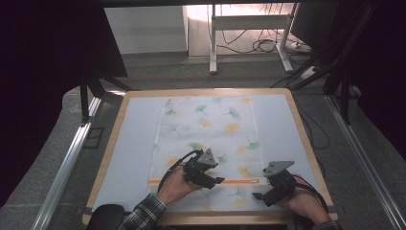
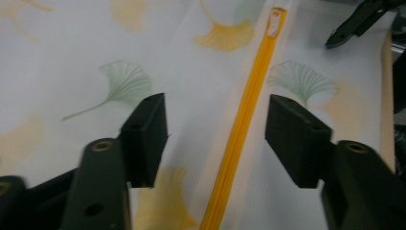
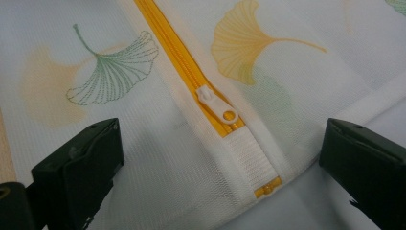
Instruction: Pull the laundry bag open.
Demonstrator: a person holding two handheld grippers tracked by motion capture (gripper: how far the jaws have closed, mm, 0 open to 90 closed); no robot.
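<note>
A: What lies on the table point(image 1: 119, 143)?

B: A flat white mesh laundry bag point(image 1: 206, 139), printed with green and yellow ginkgo leaves, rests on a pale blue mat in the middle of the table. An orange zipper point(image 1: 191, 182) crosses it near the person's edge.

A: And the zipper pull?

B: A white slider point(image 3: 216, 104) sits at the right end of the zipper, just before a white fabric tab at the bag's side seam.

A: What are the grippers doing?

B: The left gripper point(image 2: 216, 132) hovers over the zipper with its jaws partly apart; the orange strip runs between them, and the pads do not press on it. The right gripper point(image 3: 218, 158) has its jaws spread wide on either side of the slider end, grasping nothing.

A: Which way does the bag run?

B: Its long axis runs away from the person toward the far edge. The zipper lies crosswise, left to right.
</note>
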